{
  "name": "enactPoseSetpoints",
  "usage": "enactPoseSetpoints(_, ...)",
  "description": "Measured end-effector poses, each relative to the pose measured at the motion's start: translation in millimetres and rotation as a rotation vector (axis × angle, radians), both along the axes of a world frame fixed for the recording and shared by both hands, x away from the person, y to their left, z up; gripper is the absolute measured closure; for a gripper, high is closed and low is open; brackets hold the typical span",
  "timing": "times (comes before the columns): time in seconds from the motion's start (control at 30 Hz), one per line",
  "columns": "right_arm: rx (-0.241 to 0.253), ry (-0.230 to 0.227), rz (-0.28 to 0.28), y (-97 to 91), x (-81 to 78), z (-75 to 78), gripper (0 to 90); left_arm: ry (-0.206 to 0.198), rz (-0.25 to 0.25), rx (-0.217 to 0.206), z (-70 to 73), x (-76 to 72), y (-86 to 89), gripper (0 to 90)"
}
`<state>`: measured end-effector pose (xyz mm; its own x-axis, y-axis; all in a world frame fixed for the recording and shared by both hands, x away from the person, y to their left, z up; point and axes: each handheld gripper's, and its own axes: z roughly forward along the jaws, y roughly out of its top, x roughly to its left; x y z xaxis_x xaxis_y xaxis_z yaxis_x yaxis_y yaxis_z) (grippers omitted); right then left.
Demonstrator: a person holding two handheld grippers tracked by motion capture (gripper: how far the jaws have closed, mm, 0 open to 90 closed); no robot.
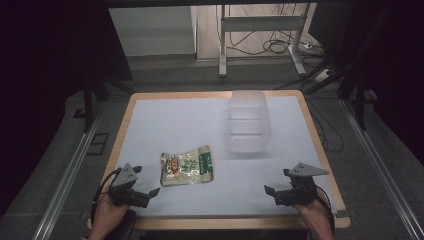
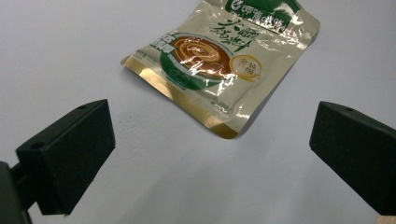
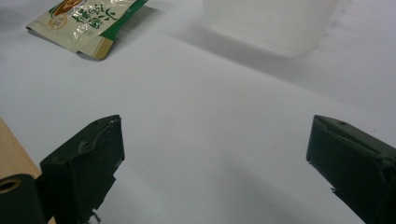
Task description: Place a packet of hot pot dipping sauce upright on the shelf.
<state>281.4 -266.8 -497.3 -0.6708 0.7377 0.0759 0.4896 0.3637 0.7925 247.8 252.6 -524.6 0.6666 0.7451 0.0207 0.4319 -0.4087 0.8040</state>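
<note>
Work is sitting at its opening step, by my reading: both grippers are hovering near the counter's front edge, the left gripper by the front left corner, the right gripper by the front right, jaws spread wide on each and pinching nothing. The pouch is lying flat just beside the left gripper, glossy, cream and green with a gold-sealed end. The tub, clear and lidless, is standing toward the back right. Next, the left gripper is likely needing to reach forward and close on the pouch's edge.
</note>
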Motion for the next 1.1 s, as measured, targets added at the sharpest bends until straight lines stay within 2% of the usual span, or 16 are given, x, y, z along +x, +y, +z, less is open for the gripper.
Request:
enactPoseSetpoints(0.13, 0.011, 0.012, 0.001, -1.3, 2.3, -3.6, 2.5, -0.001, -0.013, -0.018, 0.5, -0.3, -0.2, 0.0)
enactPoseSetpoints(0.37, 0.017, 0.042, 0.001, -1.2, 4.3, -6.8, 2.4, 0.004, -0.011, -0.009, 0.1, 0.0, -1.0, 0.0)
enactPoseSetpoints(0.5, 0.003, 0.026, 0.008, 0.3, 4.9, -7.0, 2.4, 0.005, -0.006, -0.007, 0.0, 0.0, -0.5, 0.0)
enactPoseSetpoints(0.83, 0.016, 0.008, 0.005, 3.8, 6.2, -5.1, 2.3, -0.002, -0.011, 0.013, 0.1, -0.8, -2.0, 0.0)
enactPoseSetpoints(1.1, 0.002, -0.008, 0.032, 10.5, 9.2, -3.6, 2.6, -0.003, -0.012, 0.014, 0.2, -0.9, -1.6, 0.0)
